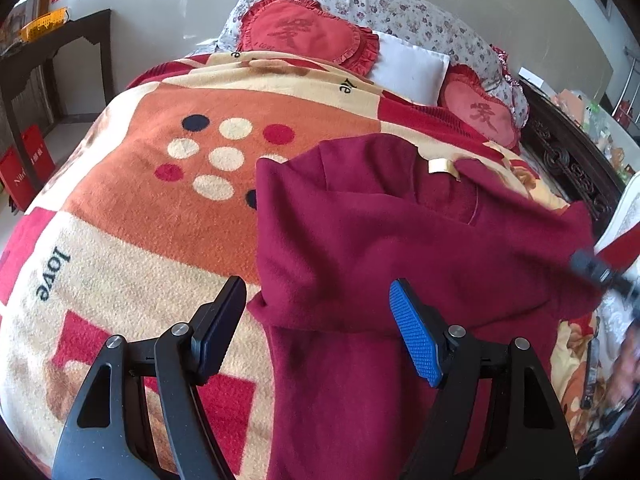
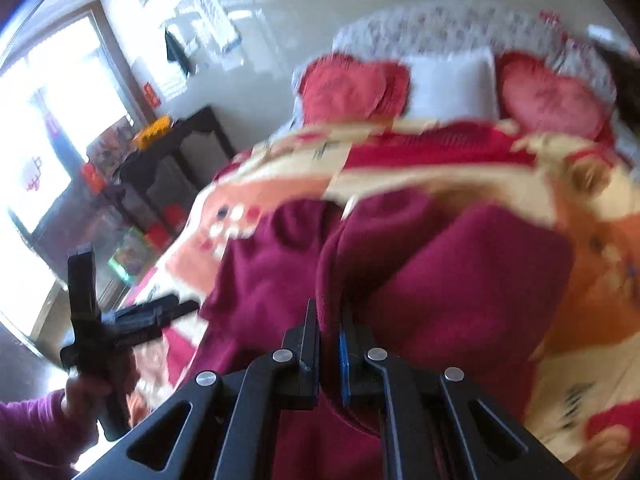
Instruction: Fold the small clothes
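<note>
A dark red fleece garment lies on the patterned blanket, partly folded, with a small cream label near its collar. My left gripper is open and empty, its jaws standing either side of the garment's left edge, just above it. My right gripper is shut on a fold of the garment and holds it lifted; that view is blurred by motion. The right gripper shows blurred at the right edge of the left wrist view. The left gripper shows at the left of the right wrist view.
Two red heart cushions and a white pillow lie at the bed's head. A dark wooden table with a yellow basket stands to the left. A carved dark bed frame runs along the right.
</note>
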The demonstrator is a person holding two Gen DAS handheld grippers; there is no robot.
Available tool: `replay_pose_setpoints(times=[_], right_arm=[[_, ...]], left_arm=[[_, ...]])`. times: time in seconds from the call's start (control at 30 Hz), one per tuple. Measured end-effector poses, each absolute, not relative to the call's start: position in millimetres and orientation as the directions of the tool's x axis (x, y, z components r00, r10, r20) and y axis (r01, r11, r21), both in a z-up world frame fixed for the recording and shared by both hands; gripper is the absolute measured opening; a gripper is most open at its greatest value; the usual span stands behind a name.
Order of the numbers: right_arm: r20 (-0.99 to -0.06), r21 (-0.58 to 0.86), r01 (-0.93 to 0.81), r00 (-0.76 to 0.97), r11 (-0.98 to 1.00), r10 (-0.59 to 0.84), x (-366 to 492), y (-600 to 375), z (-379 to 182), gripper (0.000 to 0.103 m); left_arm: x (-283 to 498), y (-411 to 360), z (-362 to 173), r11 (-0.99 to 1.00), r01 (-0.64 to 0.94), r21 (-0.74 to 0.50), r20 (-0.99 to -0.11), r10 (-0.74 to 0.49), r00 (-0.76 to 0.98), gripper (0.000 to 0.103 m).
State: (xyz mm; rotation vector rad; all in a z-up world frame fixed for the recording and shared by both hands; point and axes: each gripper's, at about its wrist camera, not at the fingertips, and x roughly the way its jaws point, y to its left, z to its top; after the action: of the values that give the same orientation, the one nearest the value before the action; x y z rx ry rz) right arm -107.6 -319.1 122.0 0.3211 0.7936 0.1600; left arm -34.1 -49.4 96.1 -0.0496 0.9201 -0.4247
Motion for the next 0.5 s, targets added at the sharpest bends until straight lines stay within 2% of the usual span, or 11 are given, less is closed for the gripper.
replay_pose_setpoints(times=[0.07, 0.13, 0.17, 0.2, 0.37, 0.5], right_arm=[[-0.678, 0.325, -0.035, 0.688, 0.945, 0.259, -110.1, -304.8, 108.9, 0.008], [-0.69, 0.362, -0.049, 0.658, 0.931, 0.302, -112.0, -294.4, 94.0, 0.018], [-0.692, 0.39, -0.048, 0.644, 0.92, 0.327, -113.6, -293.3, 86.4, 0.037], [-0.69, 0.432, -0.035, 0.631, 0.901, 0.355, -117.9, -293.0, 77.3, 0.05], [-0.7, 0.474, 0.025, 0.617, 0.88, 0.359, -140.5, -294.1, 62.0, 0.051], [-0.667, 0.499, 0.03, 0.651, 0.866, 0.362, -160.2, -295.2, 68.7, 0.051]], left_arm=[[-35.1, -50.0, 95.5, 0.916, 0.331, -0.227, -0.762, -0.379, 0.525, 0.075], [-36.6, -49.4, 95.5, 0.911, 0.332, -0.245, -0.76, -0.393, 0.517, 0.075], [-37.1, -49.6, 96.3, 0.907, 0.336, -0.255, -0.758, -0.403, 0.513, 0.075], [-37.0, -50.7, 97.5, 0.903, 0.342, -0.262, -0.756, -0.412, 0.508, 0.075], [-25.3, -75.9, 106.7, 0.865, 0.402, -0.301, -0.737, -0.479, 0.478, 0.075], [-3.3, -108.7, 108.9, 0.841, 0.439, -0.315, -0.723, -0.512, 0.463, 0.075]])
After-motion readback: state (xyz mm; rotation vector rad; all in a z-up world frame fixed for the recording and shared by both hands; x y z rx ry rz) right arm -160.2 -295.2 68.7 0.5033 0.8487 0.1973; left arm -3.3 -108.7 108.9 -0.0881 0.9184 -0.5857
